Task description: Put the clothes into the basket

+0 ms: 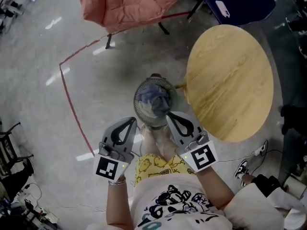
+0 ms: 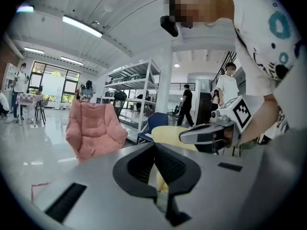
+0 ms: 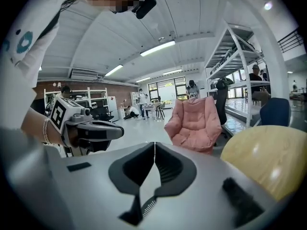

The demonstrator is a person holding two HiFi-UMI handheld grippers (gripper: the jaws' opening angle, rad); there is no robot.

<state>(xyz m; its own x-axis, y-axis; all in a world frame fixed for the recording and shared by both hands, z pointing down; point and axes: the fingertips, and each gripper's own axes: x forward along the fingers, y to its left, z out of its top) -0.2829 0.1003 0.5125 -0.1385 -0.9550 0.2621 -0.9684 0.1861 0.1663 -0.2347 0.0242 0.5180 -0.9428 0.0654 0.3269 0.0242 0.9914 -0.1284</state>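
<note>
**Head view, with both gripper views.** A person stands over a round mesh basket (image 1: 137,101) set on the floor (image 1: 43,104), just left of a round wooden tabletop (image 1: 230,80). A pink chair (image 1: 127,4) stands at the far side, and a red tape line (image 1: 72,109) crosses the floor to the left.

**Grippers.** The left gripper (image 1: 132,120) and the right gripper (image 1: 169,114) are held side by side on the near side of the basket. They converge toward it but hang above it and do not reach in. In the left gripper view the 2 fingers (image 2: 175,166) are clenched tip to tip with nothing between them, and only the yellow of the tabletop shows through the gap behind the tips. In the right gripper view the fingers (image 3: 170,169) are likewise clenched on nothing. Each gripper view looks out across the room rather than down, which suggests the grippers are carried clear of the basket and not set for a pick.

**Container and contents.** The clothes (image 1: 154,99), a crumpled blue and grey heap, lie inside the basket and fill most of its opening. Nothing hangs over the rim. How many garments make up the heap cannot be told.

**Reading.** No garment shows on the tabletop, the chair or the visible floor, and both grippers are empty. The loading therefore looks complete, or at a pause between garments.
</note>
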